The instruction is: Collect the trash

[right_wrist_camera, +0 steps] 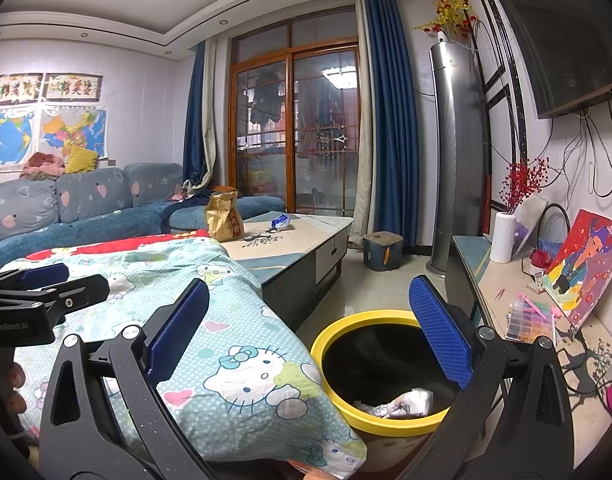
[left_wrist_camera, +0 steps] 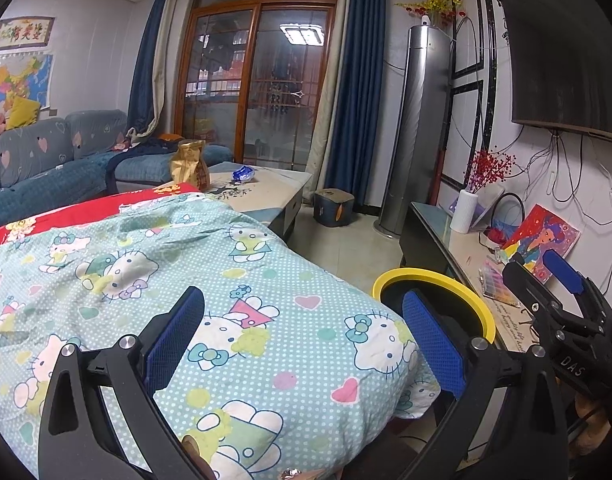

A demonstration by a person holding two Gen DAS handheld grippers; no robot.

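In the left wrist view, the left claw (left_wrist_camera: 301, 340) hangs with its blue pads spread wide and nothing between them, above a Hello Kitty quilt (left_wrist_camera: 209, 280). At 3 o'clock the right claw (left_wrist_camera: 562, 280) shows side-on; whether it is spread cannot be told here. The yellow-rimmed bin (left_wrist_camera: 472, 292) sits at 4 o'clock. Far off at 11 o'clock, a gold snack bag (left_wrist_camera: 189, 166) and a blue wrapper (left_wrist_camera: 245, 175) lie on the desk (left_wrist_camera: 281, 188).

In the right wrist view, the right claw (right_wrist_camera: 310, 332) gapes wide and empty over the bin (right_wrist_camera: 326, 340), which holds white crumpled trash (right_wrist_camera: 412, 402). The left claw (right_wrist_camera: 45, 280) shows at 9 o'clock. The snack bag (right_wrist_camera: 225, 216) and wrapper (right_wrist_camera: 281, 222) sit apart on the desk (right_wrist_camera: 306, 236) at 12 o'clock.
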